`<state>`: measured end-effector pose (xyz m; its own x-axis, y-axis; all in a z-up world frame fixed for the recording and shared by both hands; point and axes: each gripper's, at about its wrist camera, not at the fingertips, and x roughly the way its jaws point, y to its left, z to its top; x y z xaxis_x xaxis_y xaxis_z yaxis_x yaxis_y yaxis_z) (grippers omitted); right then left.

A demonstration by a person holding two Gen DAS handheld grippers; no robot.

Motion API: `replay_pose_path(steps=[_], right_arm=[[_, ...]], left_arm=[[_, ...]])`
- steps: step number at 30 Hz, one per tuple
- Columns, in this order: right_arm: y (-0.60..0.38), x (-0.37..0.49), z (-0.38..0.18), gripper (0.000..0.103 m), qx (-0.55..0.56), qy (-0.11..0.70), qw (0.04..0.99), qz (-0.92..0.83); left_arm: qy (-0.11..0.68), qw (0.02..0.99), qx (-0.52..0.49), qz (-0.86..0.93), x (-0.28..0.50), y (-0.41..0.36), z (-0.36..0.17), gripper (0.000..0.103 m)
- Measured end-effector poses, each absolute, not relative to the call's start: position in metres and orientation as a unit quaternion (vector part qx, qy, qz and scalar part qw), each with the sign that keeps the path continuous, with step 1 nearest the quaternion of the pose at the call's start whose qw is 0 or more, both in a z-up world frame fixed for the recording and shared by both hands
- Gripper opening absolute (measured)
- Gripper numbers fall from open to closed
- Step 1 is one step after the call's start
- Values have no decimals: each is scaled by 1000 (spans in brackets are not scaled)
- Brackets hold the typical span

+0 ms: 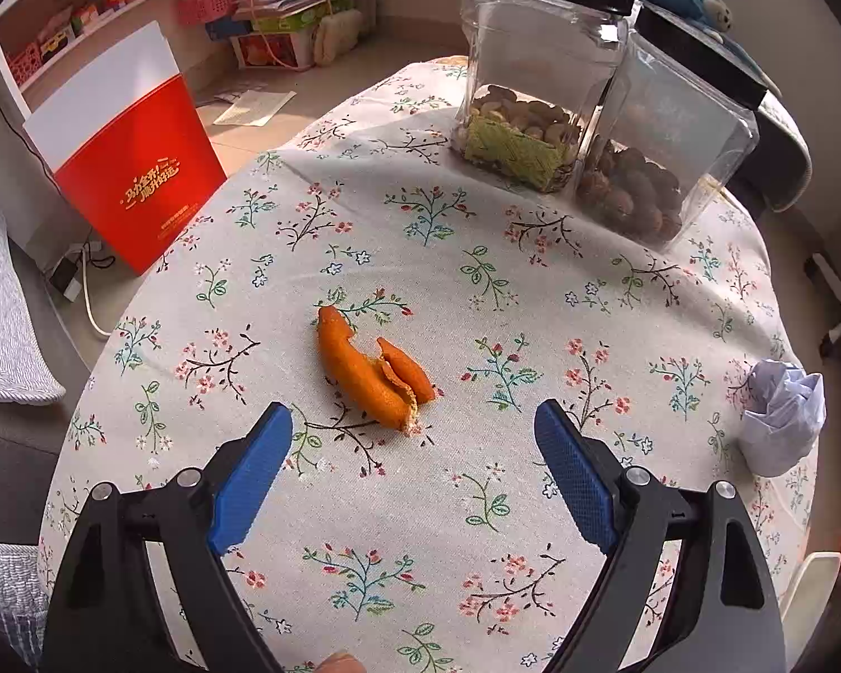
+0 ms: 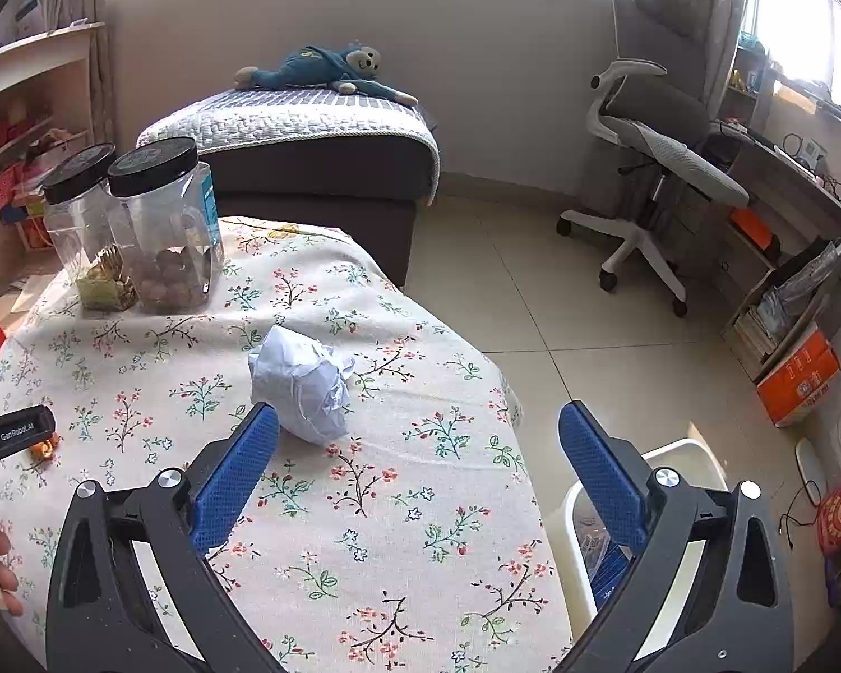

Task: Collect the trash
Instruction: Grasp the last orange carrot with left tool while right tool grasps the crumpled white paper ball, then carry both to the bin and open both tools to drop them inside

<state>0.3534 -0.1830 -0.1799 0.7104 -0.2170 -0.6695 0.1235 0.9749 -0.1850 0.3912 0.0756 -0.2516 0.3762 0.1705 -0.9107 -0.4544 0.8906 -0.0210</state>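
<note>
Left gripper (image 1: 413,420): jaws spread wide, nothing between them, poised low over the counter (image 1: 476,291). The orange peel (image 1: 373,373) lies just ahead of the gap, roughly centred between the two blue pads, not touched by either.

Right gripper (image 2: 419,420): jaws likewise spread wide and empty. The crumpled paper ball (image 2: 303,387) sits on the cloth just past the left-side pad, towards that side of the gap, not centred; whether the pad touches it cannot be told.

Trash items on counter: two seen, peel and paper ball, well apart from each other. Neither is picked up.

Bin (image 2: 673,460): white, on the floor beside the counter, below the right gripper, partly hidden by it. Something blue and pale shows inside; what it is cannot be told.

Other items: two clear jars (image 1: 605,112) with black lids at the far end of the counter, holding nuts or similar; judged to be stores, not trash. Red box (image 1: 134,168) on the floor beyond the counter's edge.

Progress, as judged: at or near the start. Both visible pieces remain to be gripped, carried to the bin and dropped. Each gripper is lined up on its own piece, so closing on them appears to be the step in hand.
</note>
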Motion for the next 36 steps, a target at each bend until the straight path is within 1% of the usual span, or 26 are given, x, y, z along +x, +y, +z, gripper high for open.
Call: replay_pose_path(steps=[4,5,6,7,8,9,10,11,12,14,17,18,20,21,27,36], right_arm=[[-170,378,-197,96,-106,380,918,-51],[-167,385,-201,96,-119,379,917,-43],[-164,391,-206,96,-128,382,915,-31],[-162,398,-210,96,-134,388,912,-16],[-160,404,-215,96,-136,394,909,-3],[-159,410,-219,96,-133,401,906,12],[-158,416,-222,96,-126,410,903,28],[-157,422,-226,96,-118,418,900,39],[-156,427,-230,96,-110,426,897,48],[-154,438,-236,96,-93,441,891,56],[-153,452,-243,96,-71,454,886,59],[-154,455,-246,94,-64,457,885,62],[-154,459,-250,58,-54,473,877,63],[-156,459,-251,56,-42,480,874,60],[-160,439,-232,55,-4,467,882,63],[-160,383,-176,55,6,443,895,54]], left_arm=[[536,804,-158,204,406,94,-275,85],[541,802,-155,200,409,94,-281,80],[551,798,-155,189,412,94,-289,67],[552,799,-148,185,413,93,-292,66],[541,811,-130,181,413,89,-290,58],[539,818,-115,166,414,84,-288,43],[536,823,-104,156,414,81,-287,38],[534,827,-98,147,415,78,-285,30],[533,829,-98,139,415,78,-284,26],[529,831,-109,132,413,82,-282,23],[528,828,-133,131,411,93,-279,22],[529,827,-142,131,410,97,-279,22],[527,825,-157,130,409,104,-276,22],[525,826,-159,130,407,106,-274,22],[504,841,-154,117,394,102,-250,22],[451,880,-132,71,354,79,-190,22]])
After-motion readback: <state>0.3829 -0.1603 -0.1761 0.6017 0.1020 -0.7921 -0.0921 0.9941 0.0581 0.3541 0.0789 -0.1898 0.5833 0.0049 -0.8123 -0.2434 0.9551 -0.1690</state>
